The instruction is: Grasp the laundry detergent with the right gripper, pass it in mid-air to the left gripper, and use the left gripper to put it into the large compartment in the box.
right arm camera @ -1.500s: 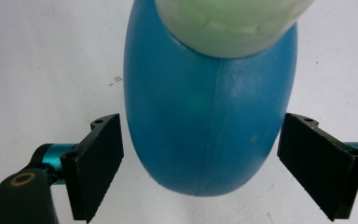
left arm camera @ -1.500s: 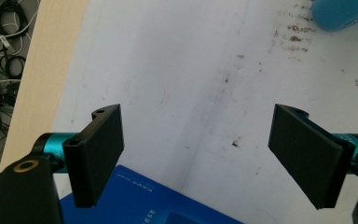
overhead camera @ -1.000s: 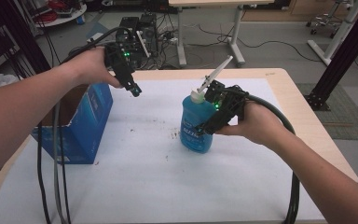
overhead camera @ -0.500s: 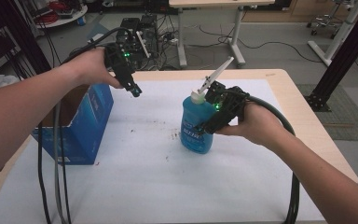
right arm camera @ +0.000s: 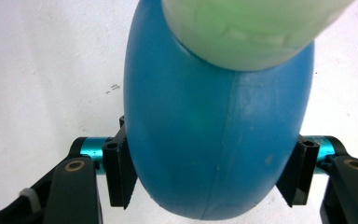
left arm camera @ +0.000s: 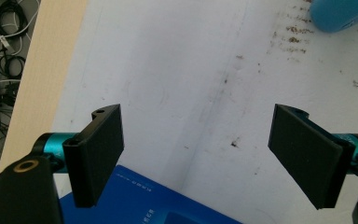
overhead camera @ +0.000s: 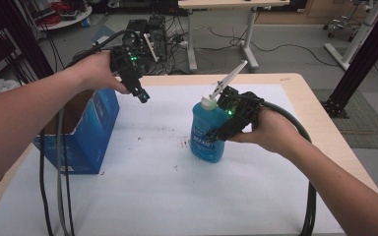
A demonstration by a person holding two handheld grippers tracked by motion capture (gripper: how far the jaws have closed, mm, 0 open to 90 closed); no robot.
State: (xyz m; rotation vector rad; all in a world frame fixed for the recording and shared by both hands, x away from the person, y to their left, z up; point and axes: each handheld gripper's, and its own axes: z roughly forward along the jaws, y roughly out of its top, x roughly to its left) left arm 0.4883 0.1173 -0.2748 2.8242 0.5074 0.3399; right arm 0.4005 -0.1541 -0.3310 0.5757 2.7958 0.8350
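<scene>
A blue plastic bottle (overhead camera: 204,137) with a white cap (overhead camera: 207,103) stands on the white sheet near the table's middle. My right gripper (overhead camera: 225,129) is shut on the bottle's body from the right; in the right gripper view both jaws press the sides of the bottle (right arm camera: 214,126) under its pale cap (right arm camera: 247,28). My left gripper (overhead camera: 141,95) hangs open in the air over the back left of the sheet, beside the open blue box (overhead camera: 86,132). In the left gripper view its jaws (left arm camera: 200,158) stand wide apart with nothing between them, above the box edge (left arm camera: 144,200).
The white sheet (overhead camera: 167,196) carries small dark stains near the bottle. The wooden table edge (overhead camera: 320,118) runs along the right and back. Black cables (overhead camera: 59,187) trail down at the left. Desks and cables stand on the floor behind the table.
</scene>
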